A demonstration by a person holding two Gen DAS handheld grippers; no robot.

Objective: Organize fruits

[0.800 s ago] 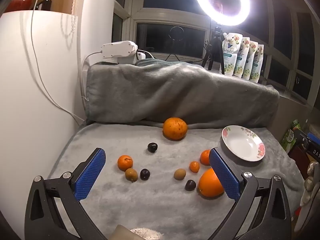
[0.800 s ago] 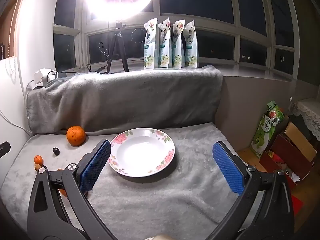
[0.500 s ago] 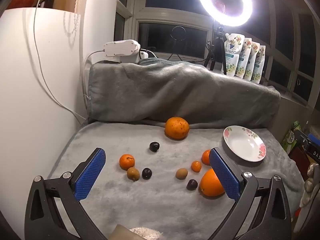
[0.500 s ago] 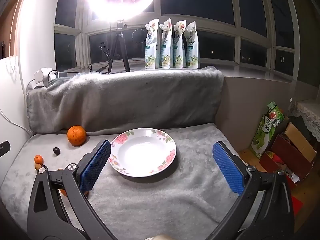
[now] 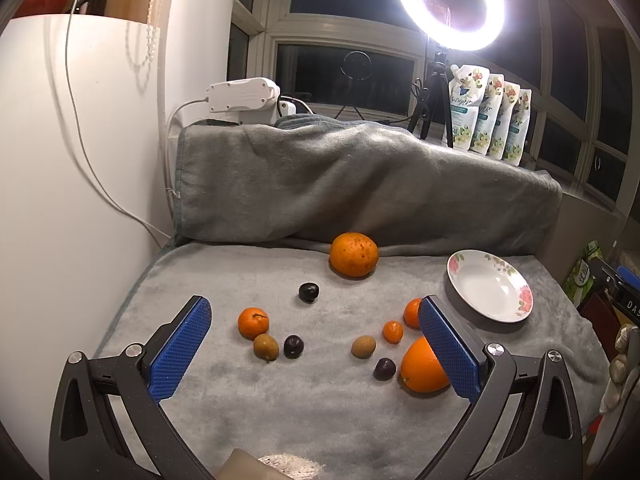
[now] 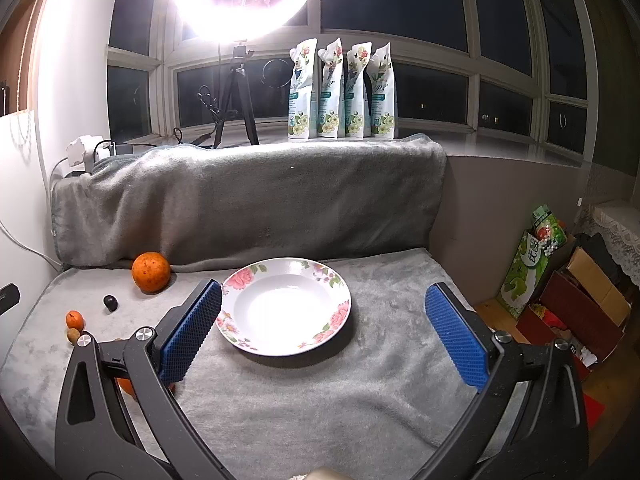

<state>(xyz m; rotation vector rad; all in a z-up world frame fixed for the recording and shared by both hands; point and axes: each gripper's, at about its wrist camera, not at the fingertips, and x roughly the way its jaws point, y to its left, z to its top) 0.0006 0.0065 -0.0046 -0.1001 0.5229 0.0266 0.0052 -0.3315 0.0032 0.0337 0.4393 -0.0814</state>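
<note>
Several fruits lie scattered on a grey blanket (image 5: 280,412): a big speckled orange (image 5: 353,254) at the back, a near orange (image 5: 422,368) partly behind my right finger, small mandarins (image 5: 253,322), brown kiwis (image 5: 265,347) and dark plums (image 5: 308,291). An empty floral plate (image 5: 490,286) sits at the right. My left gripper (image 5: 314,344) is open and empty above the fruit. My right gripper (image 6: 323,330) is open and empty, in front of the plate (image 6: 285,306); the big orange (image 6: 151,272) is to its left.
A blanket-covered backrest (image 5: 360,184) rises behind. A white cabinet (image 5: 60,200) stands at the left. A ring light on a tripod (image 6: 240,80) and several pouches (image 6: 344,88) stand on the sill. Boxes and bags (image 6: 560,280) are on the floor to the right.
The left wrist view has shifted slightly, so the fruits and plate sit a little further right and back. The right gripper has barely moved. Both stay open.
</note>
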